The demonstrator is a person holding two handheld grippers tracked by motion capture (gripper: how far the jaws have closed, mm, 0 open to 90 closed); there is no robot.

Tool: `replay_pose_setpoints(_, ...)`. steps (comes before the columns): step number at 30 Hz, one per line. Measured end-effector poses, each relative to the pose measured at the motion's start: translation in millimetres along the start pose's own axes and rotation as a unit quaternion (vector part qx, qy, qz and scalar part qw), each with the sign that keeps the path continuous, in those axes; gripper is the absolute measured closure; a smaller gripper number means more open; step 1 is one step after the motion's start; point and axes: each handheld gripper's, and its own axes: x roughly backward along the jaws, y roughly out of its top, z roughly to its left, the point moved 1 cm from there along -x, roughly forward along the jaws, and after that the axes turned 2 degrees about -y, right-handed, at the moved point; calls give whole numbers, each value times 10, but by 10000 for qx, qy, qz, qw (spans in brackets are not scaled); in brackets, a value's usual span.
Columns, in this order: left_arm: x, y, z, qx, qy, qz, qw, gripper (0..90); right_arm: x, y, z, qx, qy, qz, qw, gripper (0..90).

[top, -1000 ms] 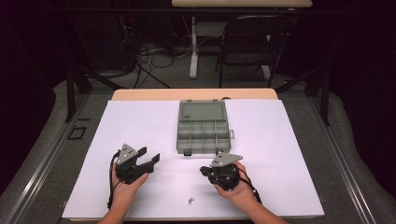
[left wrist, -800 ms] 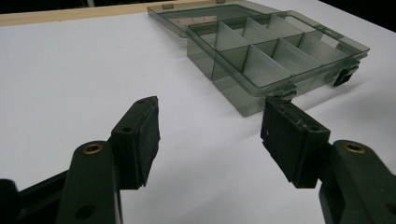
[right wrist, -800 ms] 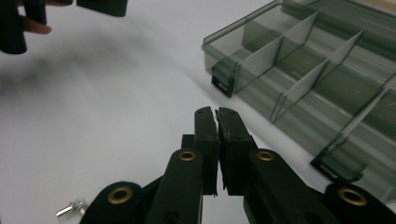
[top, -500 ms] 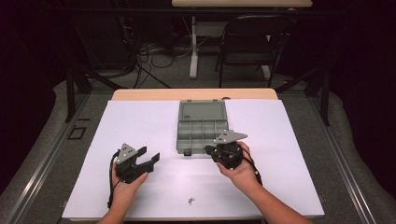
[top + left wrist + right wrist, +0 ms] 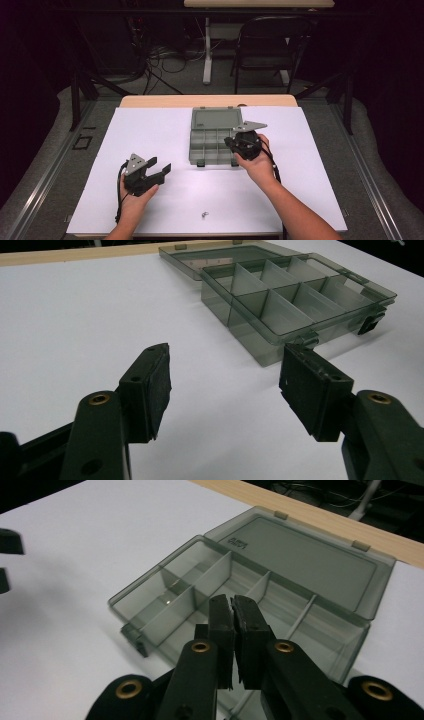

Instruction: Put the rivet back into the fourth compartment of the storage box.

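Two grippers are in the high view. The left gripper [image 5: 161, 167] rests on the white table [image 5: 150, 130] with fingers spread, nothing between them. The right gripper [image 5: 231, 144] hangs over the right front corner of the open compartment box [image 5: 212, 135], which lies at the table's middle, lid flat behind it. A small screw [image 5: 204, 215] lies near the front edge.

Left gripper view: fingers [image 5: 150, 390] released, the box [image 5: 295, 300] beyond them.

Right gripper view: fingers [image 5: 221, 630] clenched together above the box's compartments [image 5: 200, 590]; whether anything sits between them cannot be told.
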Motion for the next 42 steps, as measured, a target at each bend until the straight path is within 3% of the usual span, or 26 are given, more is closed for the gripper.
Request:
replay_pose_setpoints(8,7,7,7,-22,11,-13,10000,372,-217,80,-217,-256,-363,28,9990,871)
replay_pose_setpoints(19,7,-1,11,-21,5,-11,10000,372,-523,-61,-487,-698,-645,258,9951,871)
replay_pose_setpoints(42,4,-14,4,-37,-5,73,10000,372,-703,-191,-537,-867,-818,552,9913,869)
